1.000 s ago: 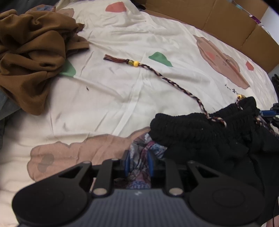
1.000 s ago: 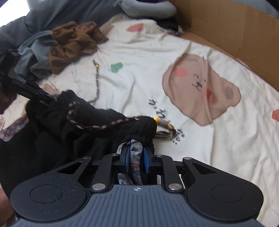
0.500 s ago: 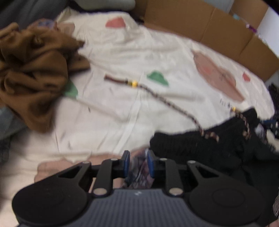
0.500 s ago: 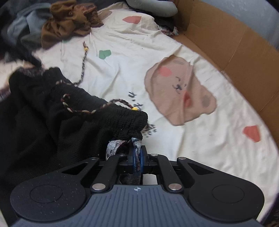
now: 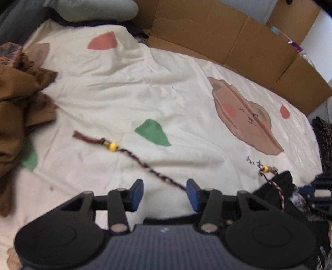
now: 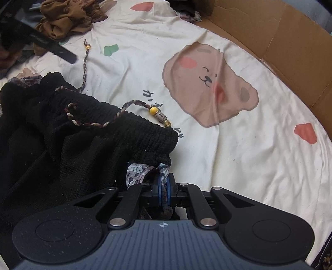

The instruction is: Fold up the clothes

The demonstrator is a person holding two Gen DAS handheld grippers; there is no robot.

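A black garment with an elastic waistband lies bunched on the bedsheet, its patterned grey lining showing at the corner. My right gripper is shut on that patterned fabric. A braided cord with a yellow bead loops over the waistband. In the left wrist view my left gripper hangs over bare sheet, its jaws opening with nothing between them. The cord's other end trails past its right finger, and the garment shows at the lower right.
A crumpled brown garment lies at the left of the white cartoon-print sheet. Cardboard walls line the far and right sides. A grey pillow lies at the back, and a dark patterned cloth at the right edge.
My left gripper let go of the patterned fabric, opened and moved away over the sheet. My right gripper closed tightly on its patterned corner and tilted a little.
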